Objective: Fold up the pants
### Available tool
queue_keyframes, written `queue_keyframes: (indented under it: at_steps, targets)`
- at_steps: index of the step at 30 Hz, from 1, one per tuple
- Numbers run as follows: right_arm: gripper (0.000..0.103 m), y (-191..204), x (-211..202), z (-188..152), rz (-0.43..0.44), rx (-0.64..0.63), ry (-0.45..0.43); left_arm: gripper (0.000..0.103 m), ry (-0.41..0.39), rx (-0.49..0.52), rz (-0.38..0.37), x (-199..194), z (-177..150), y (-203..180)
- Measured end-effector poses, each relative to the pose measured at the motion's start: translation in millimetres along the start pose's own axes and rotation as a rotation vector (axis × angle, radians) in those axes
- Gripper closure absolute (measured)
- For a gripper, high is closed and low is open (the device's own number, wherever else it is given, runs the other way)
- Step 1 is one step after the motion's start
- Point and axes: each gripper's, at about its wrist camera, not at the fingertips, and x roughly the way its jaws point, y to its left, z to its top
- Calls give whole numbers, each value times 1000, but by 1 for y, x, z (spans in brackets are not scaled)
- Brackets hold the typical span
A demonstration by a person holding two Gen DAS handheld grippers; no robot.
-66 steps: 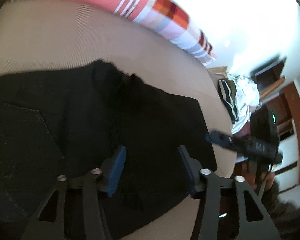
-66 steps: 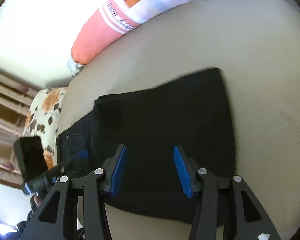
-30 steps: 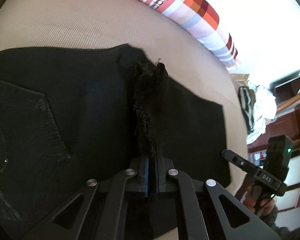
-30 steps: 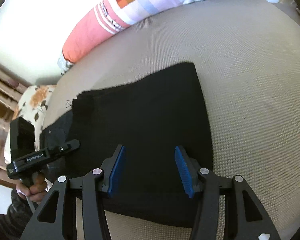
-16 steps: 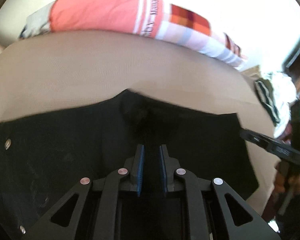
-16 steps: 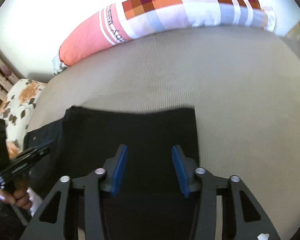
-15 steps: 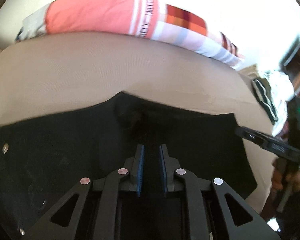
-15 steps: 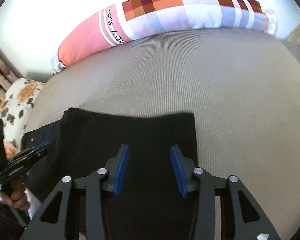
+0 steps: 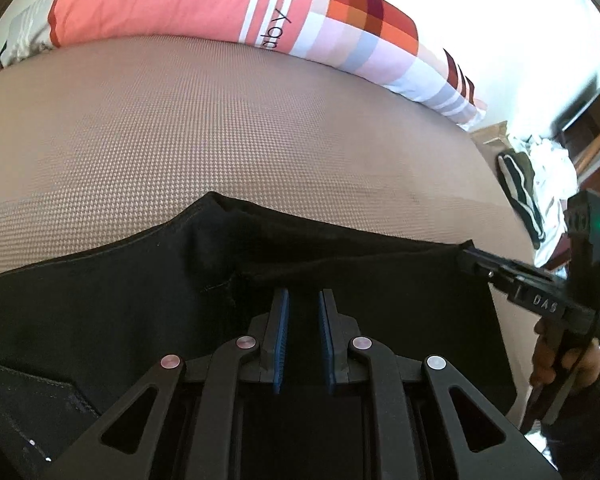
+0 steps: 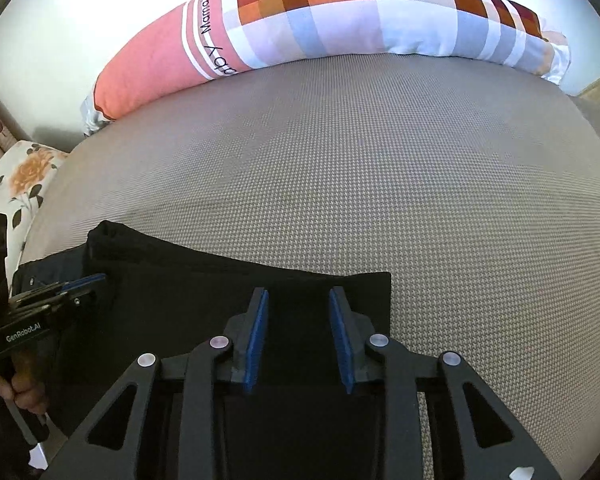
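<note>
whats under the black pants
The black pants lie on a beige woven mattress, bare beyond their edges. The mattress directly beneath is covered, so anything else under there cannot be seen.

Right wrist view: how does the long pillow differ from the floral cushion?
Pattern: the long pillow is coral with white stripes, lettering and coloured checks; the floral cushion is cream with orange flowers and dark leaves.
Place: the long pillow lies along the far edge of the mattress; the floral cushion sits at its left edge.
Visibility: the long pillow shows nearly whole, the floral cushion only partly.
Neither touches the pants.
</note>
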Motion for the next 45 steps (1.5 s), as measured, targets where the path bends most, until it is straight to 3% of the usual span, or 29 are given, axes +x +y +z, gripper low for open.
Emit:
queue_keyframes:
  at_steps: [4, 6, 7, 10, 17, 21, 28, 38, 41, 45]
  targets:
    - [71, 4, -16, -7, 27, 27, -18, 79, -15, -9, 46, -13, -9, -3]
    - [71, 9, -24, -16, 43, 21, -19, 60, -21, -12, 79, -23, -19, -1]
    - [71, 12, -28, -22, 52, 17, -14, 58, -25, -11, 98, -26, -23, 0]
    - [71, 25, -33, -43, 80, 5, 21, 58, -29, -14, 135, -41, -40, 6]
    - [71, 63, -26, -84, 161, -30, 121, 58, -35, -2, 301, -72, -69, 14]
    - [65, 90, -24, -93, 171, -86, 129, 58, -39, 5, 373, -89, -79, 18]
    - [64, 128, -21, -102, 193, -162, 161, 57, -36, -4, 466, -119, -86, 37]
    - [64, 150, -16, -101, 197, -147, 194, 57, -35, -37, 508, -174, -84, 94]
    - [62, 157, -15, -101, 195, -138, 201, 57, -38, -97, 485, -190, -85, 127]
    - [58, 166, -13, -101, 182, -131, 208, 57, -35, -191, 398, -202, -90, 171]
